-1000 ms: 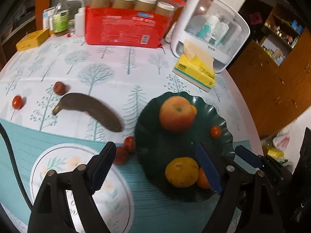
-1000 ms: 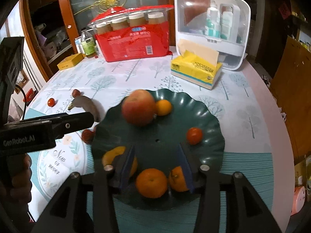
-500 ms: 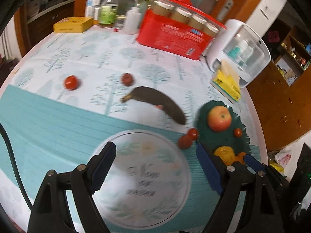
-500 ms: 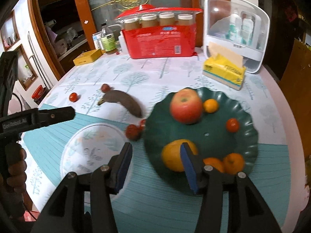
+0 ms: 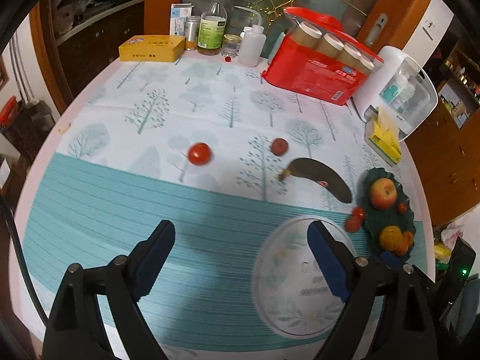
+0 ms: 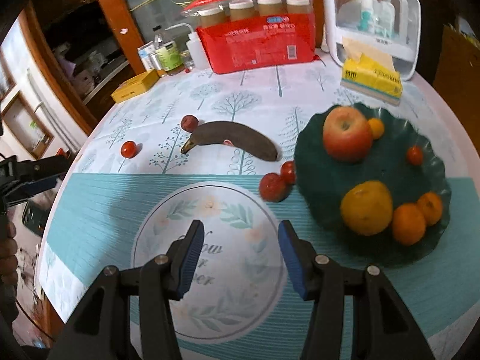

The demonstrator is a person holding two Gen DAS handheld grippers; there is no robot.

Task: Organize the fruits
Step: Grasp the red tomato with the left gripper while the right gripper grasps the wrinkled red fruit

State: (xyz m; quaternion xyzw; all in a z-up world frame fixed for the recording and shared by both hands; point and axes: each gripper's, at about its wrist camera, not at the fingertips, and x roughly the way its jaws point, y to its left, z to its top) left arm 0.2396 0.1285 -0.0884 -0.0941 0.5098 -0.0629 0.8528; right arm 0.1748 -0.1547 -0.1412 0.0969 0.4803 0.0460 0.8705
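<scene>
A dark green plate [image 6: 324, 180] [image 5: 387, 222] holds an apple [image 6: 346, 133], a yellow citrus [image 6: 366, 208], small oranges [image 6: 409, 225] and a cherry tomato [image 6: 414, 155]. Loose on the tablecloth lie a blackened banana [image 6: 234, 142] [image 5: 321, 178], two red fruits [image 6: 274, 186] at the plate's left rim, a dark red fruit [image 6: 189, 122] [image 5: 279, 146] and a tomato [image 6: 129, 149] [image 5: 199, 153]. My left gripper [image 5: 241, 250] hovers over the teal cloth, its jaws opening, nothing between them. My right gripper [image 6: 238, 258] hangs open and empty over the round floral print, left of the plate.
At the table's back stand a red pack of jars [image 6: 258, 39], a white lidded box [image 6: 372, 21], a yellow tissue pack [image 6: 372, 79], a yellow tin [image 5: 151, 48] and several bottles [image 5: 213, 27]. A hand [image 6: 7, 252] holding the left gripper shows at the right wrist view's left edge.
Both grippers have swung left, away from the plate. The left one now faces the teal cloth and the lone tomato; the right one has left the plate's front for the floral print.
</scene>
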